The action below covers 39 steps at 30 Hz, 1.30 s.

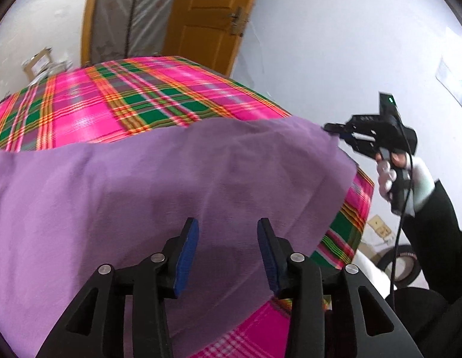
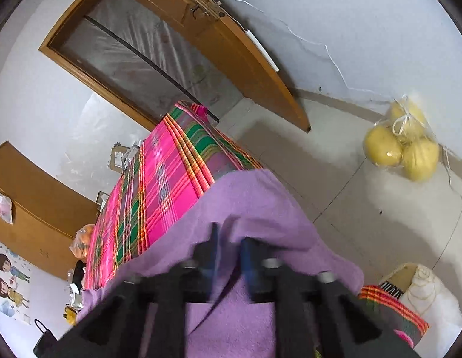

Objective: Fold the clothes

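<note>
Purple cloth [image 1: 159, 185] lies spread over the pink plaid sheet [image 1: 111, 101] covering the counter, filling the near half of the left wrist view. The left gripper [image 1: 228, 232] hovers just above it at six o'clock, blue pads [image 1: 189, 256] wide apart, nothing between them. Over at three o'clock, the right gripper [image 1: 331, 126] meets the cloth's far right corner, a white-gloved hand [image 1: 410, 185] on its handle. From its own blurred camera, the right gripper [image 2: 229, 253] looks narrow with purple fabric at its tips; whether it pinches the cloth, I cannot tell. A bag of yellow fruit [image 2: 401, 146] sits at two o'clock on the floor.
</note>
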{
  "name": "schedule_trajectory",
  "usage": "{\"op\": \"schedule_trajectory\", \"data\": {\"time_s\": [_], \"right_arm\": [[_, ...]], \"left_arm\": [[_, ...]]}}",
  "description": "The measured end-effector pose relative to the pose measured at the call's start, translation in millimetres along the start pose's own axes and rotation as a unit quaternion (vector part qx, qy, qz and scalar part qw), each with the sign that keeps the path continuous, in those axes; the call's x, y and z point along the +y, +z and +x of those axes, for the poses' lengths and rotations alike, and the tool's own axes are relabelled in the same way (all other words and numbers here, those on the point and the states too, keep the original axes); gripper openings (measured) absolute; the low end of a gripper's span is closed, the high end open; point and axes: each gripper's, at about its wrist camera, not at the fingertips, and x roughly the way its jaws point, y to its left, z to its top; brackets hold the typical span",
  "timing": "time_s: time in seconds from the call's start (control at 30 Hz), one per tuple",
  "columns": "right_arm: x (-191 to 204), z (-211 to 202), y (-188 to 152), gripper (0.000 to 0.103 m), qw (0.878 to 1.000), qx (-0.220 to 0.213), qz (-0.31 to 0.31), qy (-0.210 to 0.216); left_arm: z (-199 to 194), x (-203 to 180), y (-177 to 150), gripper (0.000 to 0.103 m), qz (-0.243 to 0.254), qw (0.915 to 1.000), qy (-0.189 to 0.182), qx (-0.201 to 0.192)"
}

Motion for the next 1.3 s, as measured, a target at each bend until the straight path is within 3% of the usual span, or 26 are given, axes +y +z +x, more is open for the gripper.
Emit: {"op": "schedule_trajectory", "data": {"time_s": [0.13,0.4,0.43,0.6,0.7,0.93,1.07,1.17,1.3], "right_arm": [[3.6,-7.1,10.4,0.004,1.000,-0.010,0.011,0.024],[21.9,-21.8,20.5,0.004,0.998,-0.025,0.000,0.050],[23.5,-22.7,20.7,0.004,0.998,-0.026,-0.002,0.051],[25.8,-25.1,21.1,0.004,0.998,-0.029,-0.005,0.052],[25.3,-26.8,21.4,0.004,0.998,-0.029,-0.004,0.053],[28.6,-55.6,14.7,0.003,0.997,-0.046,-0.017,0.059],[14.7,-60.4,-4.4,0.003,0.999,-0.034,-0.023,0.022],[-13.2,-48.9,-16.1,0.003,1.000,-0.009,0.015,-0.002],[-30.0,-46.8,-18.3,0.003,0.999,-0.008,0.040,0.002]], "left_arm": [[3.8,-16.1,0.1,0.047,0.030,0.9994,-0.014,0.009],[15.5,-37.1,-2.5,0.047,0.080,0.9965,0.010,0.021],[16.1,-37.9,-2.4,0.044,0.083,0.9963,0.013,0.019],[15.0,-41.2,-1.5,0.009,0.093,0.9955,0.014,0.012],[10.1,-41.8,0.9,0.004,0.095,0.9954,0.011,-0.001],[-21.8,-40.7,9.6,0.002,0.073,0.9961,-0.029,-0.039],[-21.8,-43.5,5.0,0.002,0.067,0.9957,-0.057,-0.030],[-13.2,-43.3,2.3,0.002,0.070,0.9963,-0.046,-0.018],[-3.3,-42.2,0.2,0.002,0.075,0.9969,-0.025,-0.006]]}}
